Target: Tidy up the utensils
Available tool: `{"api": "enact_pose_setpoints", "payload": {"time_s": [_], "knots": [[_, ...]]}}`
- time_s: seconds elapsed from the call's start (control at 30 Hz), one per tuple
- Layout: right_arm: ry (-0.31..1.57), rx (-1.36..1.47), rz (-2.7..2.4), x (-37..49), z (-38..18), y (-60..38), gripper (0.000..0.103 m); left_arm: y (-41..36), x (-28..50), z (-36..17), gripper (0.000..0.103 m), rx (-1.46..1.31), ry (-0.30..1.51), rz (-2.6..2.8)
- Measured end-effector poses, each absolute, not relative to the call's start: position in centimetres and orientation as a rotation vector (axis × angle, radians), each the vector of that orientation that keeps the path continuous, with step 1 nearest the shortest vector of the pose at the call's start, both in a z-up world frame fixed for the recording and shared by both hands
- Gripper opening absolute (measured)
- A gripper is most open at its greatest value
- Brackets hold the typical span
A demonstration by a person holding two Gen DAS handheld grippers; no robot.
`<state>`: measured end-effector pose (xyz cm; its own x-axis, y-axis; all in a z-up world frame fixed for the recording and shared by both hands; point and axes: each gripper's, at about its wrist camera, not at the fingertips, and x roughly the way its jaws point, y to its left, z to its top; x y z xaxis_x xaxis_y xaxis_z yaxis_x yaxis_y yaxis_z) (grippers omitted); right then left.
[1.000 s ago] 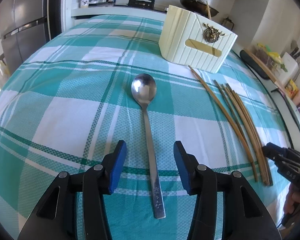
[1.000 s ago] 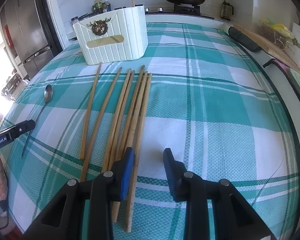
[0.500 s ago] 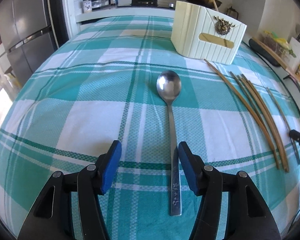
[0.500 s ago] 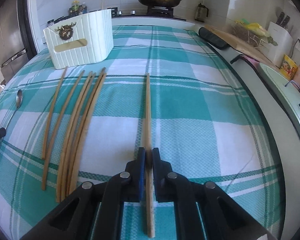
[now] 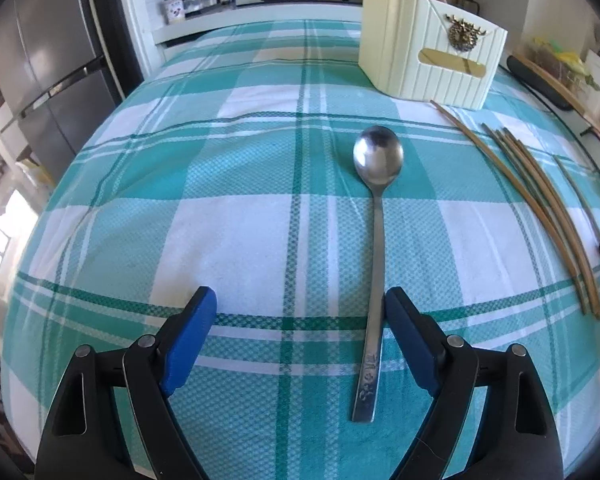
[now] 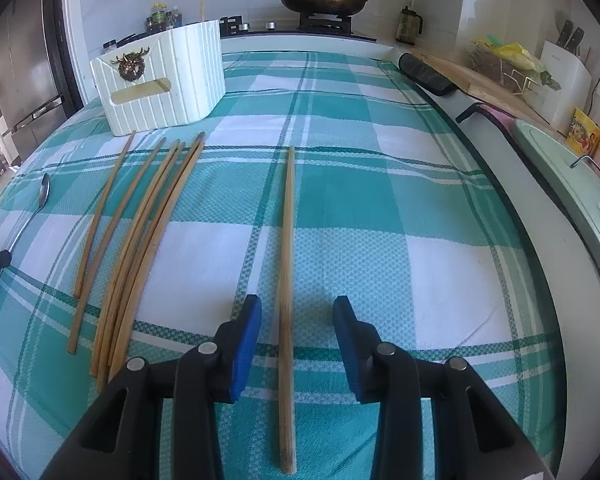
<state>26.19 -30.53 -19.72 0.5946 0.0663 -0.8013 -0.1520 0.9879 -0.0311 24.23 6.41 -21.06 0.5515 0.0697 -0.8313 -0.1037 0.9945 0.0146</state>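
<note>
The right gripper (image 6: 297, 340) is seen with its jaws parted and just opened further, a single chopstick (image 6: 287, 280) lying flat on the checked tablecloth (image 6: 380, 200) between them, untouched by either pad. It has been set well apart from the bundle of chopsticks (image 6: 140, 248) to its left, probably so that one stick can be taken cleanly without dragging its neighbours. Half a second ago this same stick was pinched between closed pads; now it is released (whether for a better re-grip or by intent cannot be told).

The left gripper (image 5: 300, 336) is spread wide, its jaws having just been opening, and nothing is clenched. The spoon (image 5: 374, 272) lies between them, its handle just beside the right-hand pad; contact cannot be judged. A second ago the handle sat centred between narrower jaws, so the gripper has been shifted sideways relative to it.

Beyond both, the cream utensil holder (image 6: 160, 84) stands upright at the far end of the cloth, judged to be the destination; one stick already pokes from it.
</note>
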Motion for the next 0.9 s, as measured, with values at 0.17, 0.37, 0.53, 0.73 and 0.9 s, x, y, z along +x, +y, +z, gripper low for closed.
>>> {"api": "enact_pose_setpoints", "payload": {"time_s": [0.17, 0.37, 0.53, 0.73, 0.9], "knots": [[0.926, -0.11, 0.142, 26.4, -19.7, -30.6, 0.038, 7.1, 24.5, -21.1, 0.087, -0.034, 0.994, 0.093], [1.007, -0.15, 0.185, 27.2, -19.4, -30.6, 0.038, 6.3, 25.7, -20.7, 0.091, -0.016, 1.052, -0.092], [1.107, -0.195, 0.261, 28.9, -19.2, -30.4, 0.038, 5.2, 28.1, -20.7, 0.091, 0.03, 1.083, -0.135], [1.147, -0.238, 0.303, 31.9, -19.3, -29.3, 0.038, 3.8, 31.4, -20.8, 0.09, 0.05, 1.094, -0.148], [1.141, -0.204, 0.298, 35.7, -19.4, -28.3, 0.038, 3.5, 33.9, -20.8, 0.086, 0.04, 1.098, -0.144]]}}
